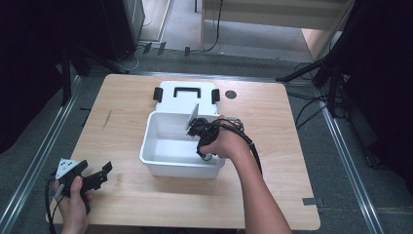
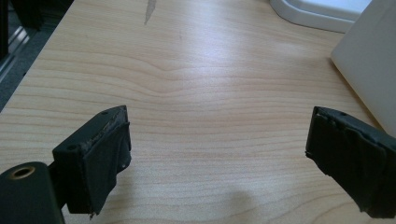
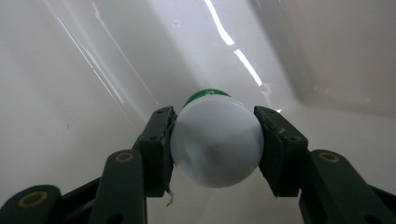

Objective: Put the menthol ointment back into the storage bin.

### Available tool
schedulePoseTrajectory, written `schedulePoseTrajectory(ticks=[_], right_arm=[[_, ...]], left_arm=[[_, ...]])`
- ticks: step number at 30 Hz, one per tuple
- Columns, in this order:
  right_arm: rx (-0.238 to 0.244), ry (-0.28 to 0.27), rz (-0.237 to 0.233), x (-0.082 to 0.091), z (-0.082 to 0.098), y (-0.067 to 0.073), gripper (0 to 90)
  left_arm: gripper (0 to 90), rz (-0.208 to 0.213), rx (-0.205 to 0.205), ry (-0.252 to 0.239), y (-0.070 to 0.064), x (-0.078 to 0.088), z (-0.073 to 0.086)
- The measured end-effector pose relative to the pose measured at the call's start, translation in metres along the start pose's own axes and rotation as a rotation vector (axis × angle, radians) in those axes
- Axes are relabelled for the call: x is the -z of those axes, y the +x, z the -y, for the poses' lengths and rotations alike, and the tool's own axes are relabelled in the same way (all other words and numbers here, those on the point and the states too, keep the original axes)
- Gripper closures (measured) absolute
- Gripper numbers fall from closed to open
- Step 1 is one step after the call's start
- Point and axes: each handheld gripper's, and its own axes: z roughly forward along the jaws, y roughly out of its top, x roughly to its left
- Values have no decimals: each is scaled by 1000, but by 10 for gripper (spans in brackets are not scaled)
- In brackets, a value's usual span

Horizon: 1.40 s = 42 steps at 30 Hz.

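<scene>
Where counted: two claws, one white bottle, one white bin, one lid. Right claw (image 3: 215, 140) clamped on the white round-bottomed bottle (image 3: 217, 144) with a green cap, low inside the white bin (image 1: 160, 165), close to its near right corner. Left claw (image 2: 217, 154) spread wide, holding nothing, over bare bench (image 2: 201, 70) left of the bin. Bin lid (image 1: 187, 100) flat behind the bin, touching its far wall, with one dark round mark just beside.

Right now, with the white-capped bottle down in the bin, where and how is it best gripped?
On the round white cap, from above through the bin's open top, pads on opposite sides. The cap's curved sides fit between the pads, and the bin walls likely block a level approach. The right tongs hold it just so.
</scene>
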Motion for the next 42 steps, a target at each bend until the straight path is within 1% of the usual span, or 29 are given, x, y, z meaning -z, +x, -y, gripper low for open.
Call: schedulePoseTrajectory(ticks=[6, 7, 8, 9, 14, 15, 17, 20, 22, 25, 26, 27, 28, 29, 36, 37, 39, 40, 42], right_arm=[[11, 24, 26, -1, -1, 2, 514], [17, 38, 45, -3, -2, 4, 514], [17, 38, 45, -3, -2, 4, 514], [32, 53, 66, -4, -3, 5, 513], [38, 65, 82, -5, -3, 7, 514], [46, 68, 93, -5, -3, 7, 514], [50, 72, 96, -5, -3, 8, 513], [76, 88, 129, -7, -3, 11, 512], [78, 89, 133, -7, -3, 12, 511], [76, 84, 129, -7, -3, 12, 494], [80, 82, 126, -7, -3, 11, 469], [68, 76, 106, -6, -3, 10, 468], [69, 71, 111, -6, -2, 10, 506], [71, 70, 115, -6, -1, 8, 518], [68, 64, 117, -5, 0, 8, 507], [67, 59, 106, -5, 0, 8, 481], [68, 55, 98, -5, 0, 8, 466], [61, 47, 79, -4, 1, 8, 454], [54, 32, 73, 0, 2, 6, 442]], left_arm=[[73, -1, 2, 1, 0, 0, 0], [73, 0, 1, 0, 0, 0, 0], [73, 0, 1, 0, 0, 0, 0], [73, 0, 1, 0, 0, 0, 0], [73, 0, 4, -1, 0, 0, 0], [73, -1, 5, 2, 0, 0, 0], [73, 0, 3, 7, 0, 0, 0], [73, 0, 3, 8, 0, 0, 0], [73, 0, 2, 8, 0, 0, 0], [73, 0, 2, 7, 0, 0, 0], [73, 1, 3, 9, 0, 0, 0], [73, 1, 3, 8, 0, 0, 0], [73, 1, 2, 8, 0, 0, 0], [73, 1, 3, 9, 0, 0, 0], [73, 1, 3, 8, 0, 0, 0], [73, 1, 3, 8, 0, 0, 0], [73, 1, 1, 8, 0, 0, 0], [73, 1, 1, 9, 0, 0, 0], [73, 1, 3, 8, 0, -1, 0]])
